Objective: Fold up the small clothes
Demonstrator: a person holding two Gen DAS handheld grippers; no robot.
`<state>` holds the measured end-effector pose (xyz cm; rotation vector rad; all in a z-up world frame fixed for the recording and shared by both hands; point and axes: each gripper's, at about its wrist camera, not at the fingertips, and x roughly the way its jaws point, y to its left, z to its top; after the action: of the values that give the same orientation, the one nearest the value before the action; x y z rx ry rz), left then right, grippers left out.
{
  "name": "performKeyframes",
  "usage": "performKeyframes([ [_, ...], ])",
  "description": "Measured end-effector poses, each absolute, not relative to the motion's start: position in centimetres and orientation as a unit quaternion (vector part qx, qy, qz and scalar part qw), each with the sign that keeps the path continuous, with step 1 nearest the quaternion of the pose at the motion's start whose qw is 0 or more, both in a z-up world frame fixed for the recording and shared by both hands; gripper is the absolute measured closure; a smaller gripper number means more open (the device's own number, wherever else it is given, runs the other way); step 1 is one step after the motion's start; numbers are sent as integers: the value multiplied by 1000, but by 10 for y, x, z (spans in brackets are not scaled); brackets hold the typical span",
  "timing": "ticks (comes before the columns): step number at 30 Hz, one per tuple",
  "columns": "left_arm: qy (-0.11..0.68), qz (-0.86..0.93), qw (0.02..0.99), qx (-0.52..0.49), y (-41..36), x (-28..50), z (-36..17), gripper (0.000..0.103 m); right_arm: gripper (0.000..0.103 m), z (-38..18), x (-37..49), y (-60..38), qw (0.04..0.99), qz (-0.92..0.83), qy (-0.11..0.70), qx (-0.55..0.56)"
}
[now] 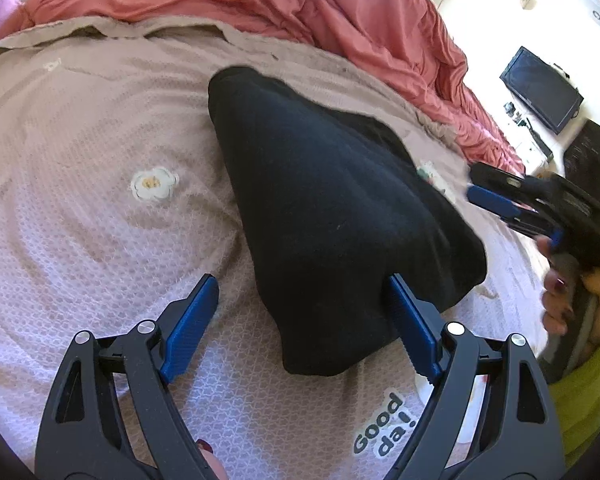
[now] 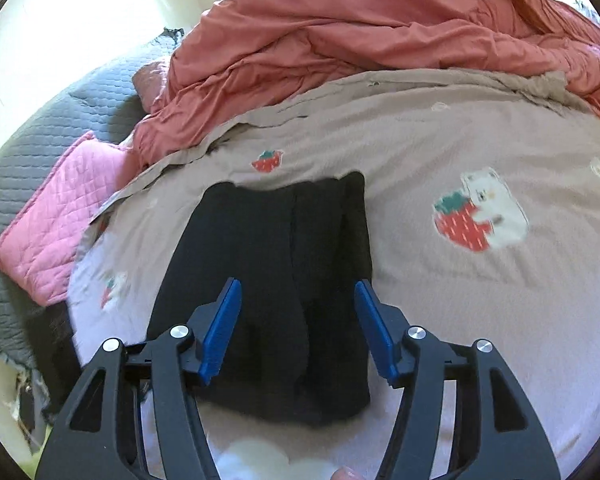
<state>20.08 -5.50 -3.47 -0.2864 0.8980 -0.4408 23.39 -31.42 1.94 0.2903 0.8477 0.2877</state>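
A folded black garment [image 2: 284, 280] lies at the centre of the frame on our beige printed blanket [image 2: 480, 300]. Our right gripper [image 2: 298, 308] hovers over it, jaws spread and empty. Our left gripper [image 1: 300, 312] is spread too, one pad beside the cloth. A red quilt [image 2: 340, 32] fills the top.

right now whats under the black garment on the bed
The black garment lies folded on the beige printed bedspread, which shows all around it. Whatever print or item sits directly beneath the garment is covered and cannot be seen.
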Motion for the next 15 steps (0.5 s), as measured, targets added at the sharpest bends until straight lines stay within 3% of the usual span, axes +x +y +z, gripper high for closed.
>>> performKeyframes([
  [6,372,-208,893,-143,-49,198,-8,26,45,4,285,-305,888,102,432,124],
  [10,382,-181,898,-120,-51,214,-5,25,45,-3,305,-314,886,80,438,129],
  [12,397,-187,887,-142,-46,223,-10,20,27,-8,310,-321,874,106,449,151],
  [13,406,-188,881,-152,-43,228,-13,19,13,-10,309,-323,872,107,451,154],
  [15,425,-192,866,-179,-39,239,-20,18,12,-14,308,-325,870,112,454,154],
])
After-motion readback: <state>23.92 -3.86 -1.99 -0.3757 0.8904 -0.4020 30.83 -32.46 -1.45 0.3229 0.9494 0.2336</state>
